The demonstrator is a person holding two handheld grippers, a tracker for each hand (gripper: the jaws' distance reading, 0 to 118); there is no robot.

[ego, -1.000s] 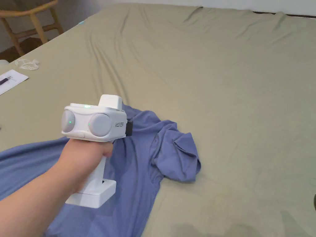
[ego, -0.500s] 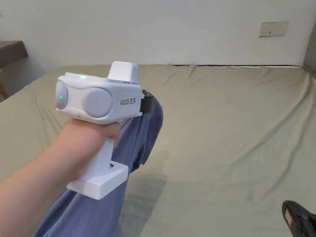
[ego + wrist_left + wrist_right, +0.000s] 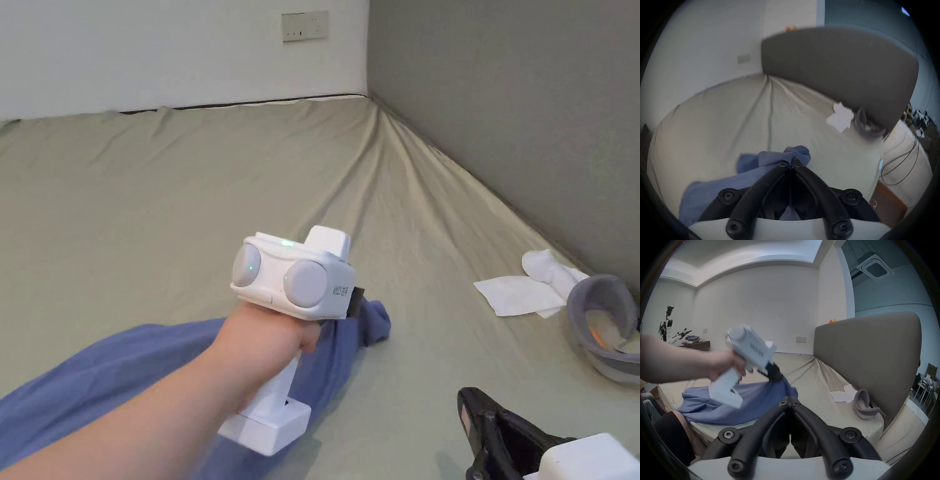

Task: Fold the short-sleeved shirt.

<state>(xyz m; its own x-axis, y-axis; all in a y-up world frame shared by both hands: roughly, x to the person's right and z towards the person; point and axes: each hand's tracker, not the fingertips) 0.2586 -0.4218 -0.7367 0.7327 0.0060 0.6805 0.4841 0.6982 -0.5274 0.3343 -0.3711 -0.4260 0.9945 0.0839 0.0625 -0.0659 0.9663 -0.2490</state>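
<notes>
Dragging shirt (image 3: 769,159) toward two o'clock: my left gripper (image 3: 791,164) clenched on bunched cloth, right gripper (image 3: 790,400) closed empty; keep hem low.

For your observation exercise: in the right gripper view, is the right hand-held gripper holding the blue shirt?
No, the right hand-held gripper has its jaws closed on nothing, while the blue shirt lies beyond, held by the left hand-held gripper.

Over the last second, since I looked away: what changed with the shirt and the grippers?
The left gripper, shut on the shirt, lifted its bunched end off the bed, then lowered it near the sheet again. The right gripper came into the head view, jaws together. The left grip stayed clamped; the shirt's other end stayed on the bed.
</notes>
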